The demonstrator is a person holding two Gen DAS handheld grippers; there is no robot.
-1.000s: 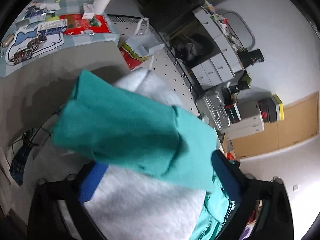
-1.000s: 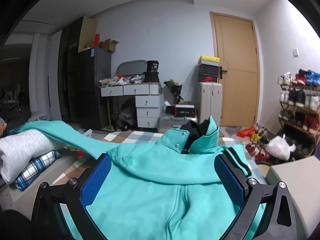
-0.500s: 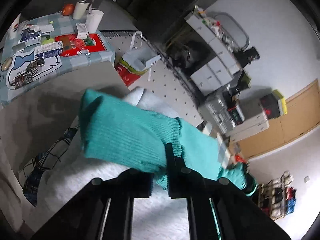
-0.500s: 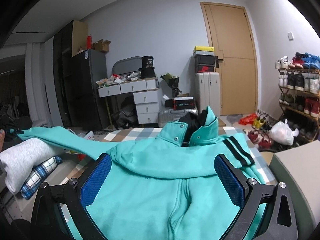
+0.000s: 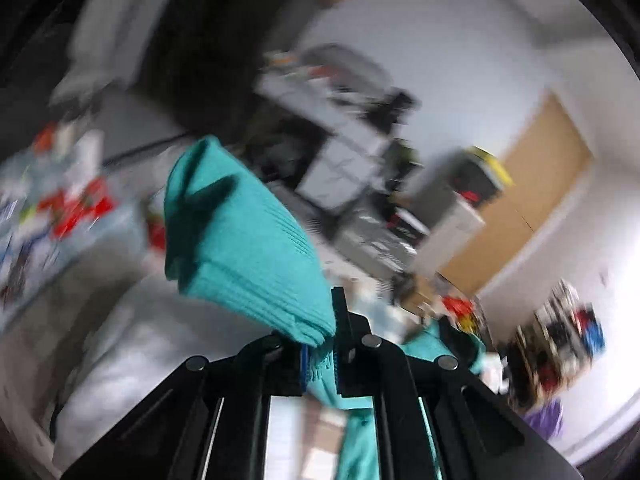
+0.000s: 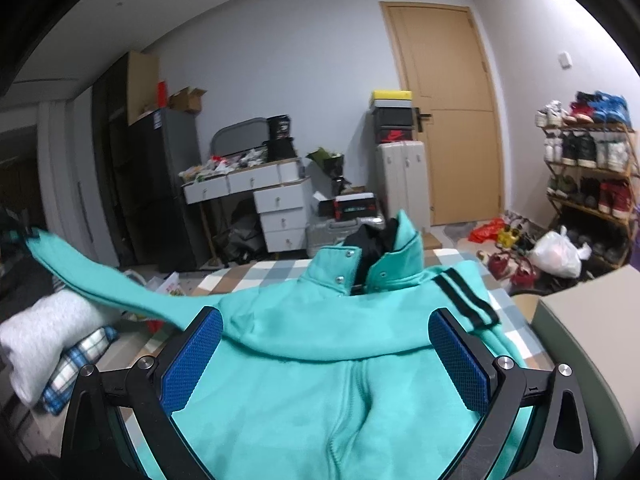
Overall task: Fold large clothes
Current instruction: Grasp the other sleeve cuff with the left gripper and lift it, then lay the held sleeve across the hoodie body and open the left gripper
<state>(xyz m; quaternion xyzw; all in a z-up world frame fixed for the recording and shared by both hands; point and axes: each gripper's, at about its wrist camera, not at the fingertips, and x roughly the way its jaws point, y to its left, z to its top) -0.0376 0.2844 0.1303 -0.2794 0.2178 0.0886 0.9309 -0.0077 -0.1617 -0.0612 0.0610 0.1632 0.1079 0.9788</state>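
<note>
While the left wrist view is smeared with blur, the left hand-held gripper [image 5: 320,354] is plainly pressed together on the ribbed cuff [image 5: 248,240] of a teal jacket [image 6: 320,360], its blue pads pinching the knit so that the cuff fans out beyond the fingertips. From the right wrist view that sleeve [image 6: 104,276] stretches up and away to the left edge, lifted clear of a folded grey-white garment [image 6: 44,336] that lies on a blue plaid cloth [image 6: 76,364]. The jacket's body lies front-up on a checked surface [image 6: 256,272], zip running down the middle, collar [image 6: 360,260] standing with a dark lining showing, and two black stripes [image 6: 464,300] crossing the far shoulder. The right hand-held gripper [image 6: 326,356] is spread wide, its blue pads [image 6: 192,356] standing to either side of the jacket's chest; I cannot tell whether they touch the fabric. Behind stand a white drawer unit [image 6: 280,208], a wooden door [image 6: 448,120] and a rack of shoes [image 6: 588,160].
</note>
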